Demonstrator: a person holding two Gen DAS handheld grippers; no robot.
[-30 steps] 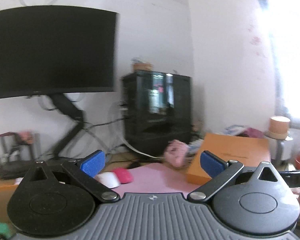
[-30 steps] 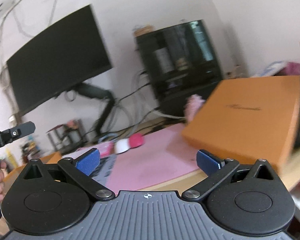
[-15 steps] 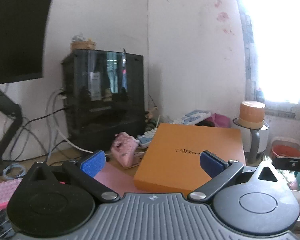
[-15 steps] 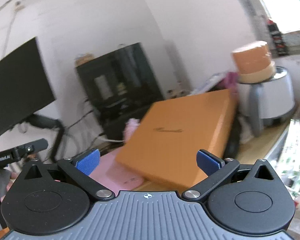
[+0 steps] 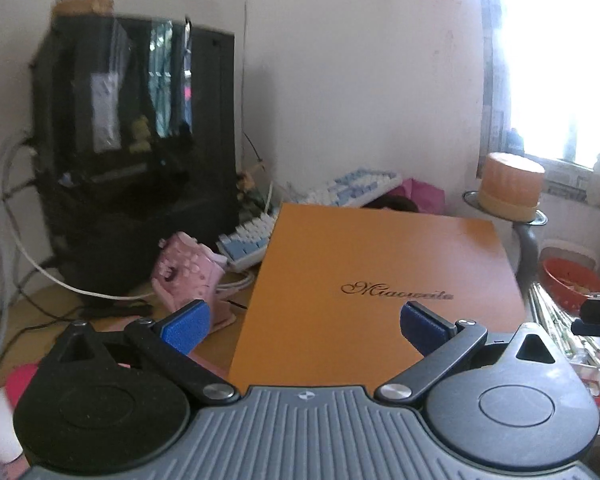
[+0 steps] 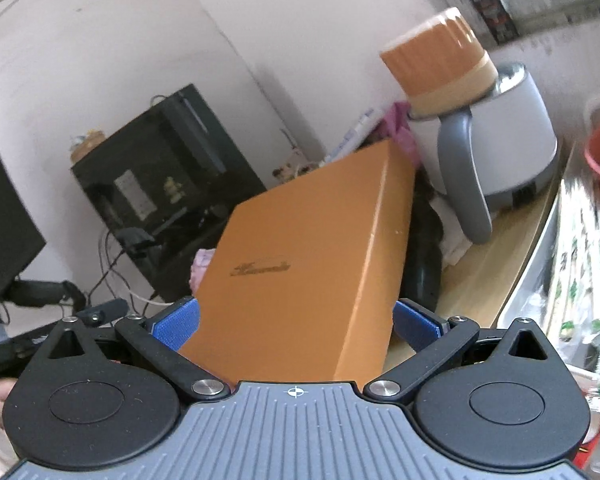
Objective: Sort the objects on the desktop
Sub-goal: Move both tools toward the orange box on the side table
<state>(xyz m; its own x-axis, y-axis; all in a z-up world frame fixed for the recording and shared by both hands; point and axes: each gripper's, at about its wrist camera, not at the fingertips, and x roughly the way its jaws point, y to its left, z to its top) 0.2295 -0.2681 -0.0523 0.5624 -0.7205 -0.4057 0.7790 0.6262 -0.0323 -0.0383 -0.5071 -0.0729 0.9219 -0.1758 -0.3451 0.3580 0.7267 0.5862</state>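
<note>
Both claws have closed in on the orange box (image 6: pixel 308 264), jaws spread.

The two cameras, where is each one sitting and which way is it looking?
Left wrist: sits on the left gripper, looking forward over the flat orange cardboard box toward the black glass computer case; its blue-padded fingers show.
Right wrist: sits on the right gripper, looking along the same box toward a grey-and-white kettle; its open fingers flank the box corner.
Shared: box, computer case, orange ribbed jar.
</note>
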